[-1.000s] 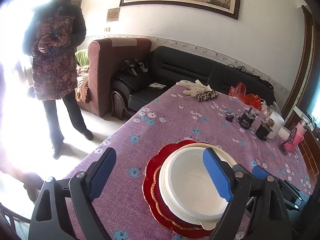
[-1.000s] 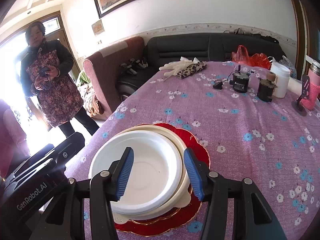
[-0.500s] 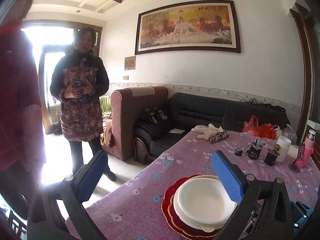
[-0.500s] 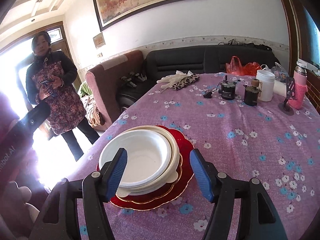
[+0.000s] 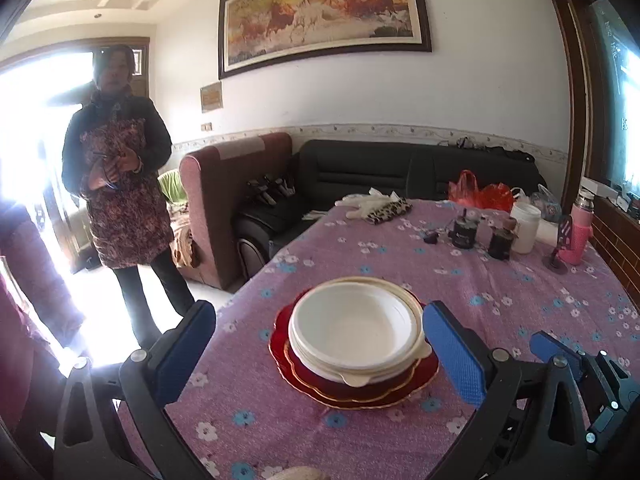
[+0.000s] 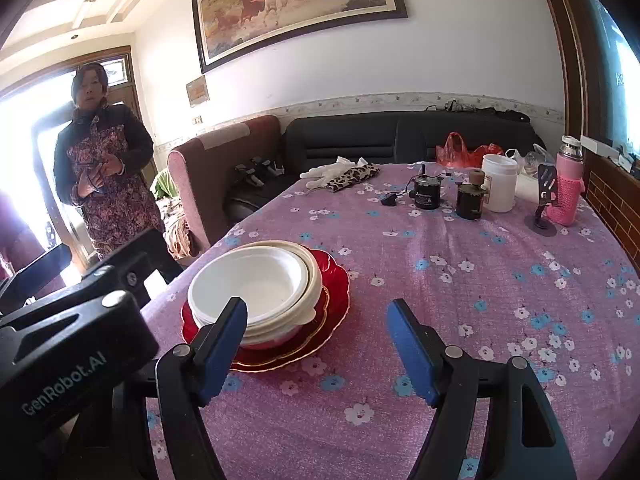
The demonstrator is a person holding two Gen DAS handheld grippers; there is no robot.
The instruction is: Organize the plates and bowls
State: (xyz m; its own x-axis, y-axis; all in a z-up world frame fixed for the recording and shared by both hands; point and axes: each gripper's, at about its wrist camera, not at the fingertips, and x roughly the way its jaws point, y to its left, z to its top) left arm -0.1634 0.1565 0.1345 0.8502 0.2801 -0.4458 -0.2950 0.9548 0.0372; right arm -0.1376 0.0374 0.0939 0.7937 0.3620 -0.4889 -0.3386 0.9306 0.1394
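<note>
Both jaws wide, bowls [image 5: 356, 330] stacked.

The purple floral table [image 6: 460, 288] carries a red plate [image 6: 332, 280], white tub [image 6: 498, 188], and gloves [image 6: 328, 170].

White walls, framed horse painting [image 5: 324, 12] top centre; black sofa [image 5: 400, 172] and maroon armchair [image 5: 228, 200] mid-frame; overexposed doorway [image 5: 28, 140] left.

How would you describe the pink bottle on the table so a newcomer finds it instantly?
Start at the purple flowered tablecloth and look to its far right corner. There, right of the white jar, stands the pink bottle behind a small dark stand. It alone wears a pink knitted sleeve and a silver cap.
</note>
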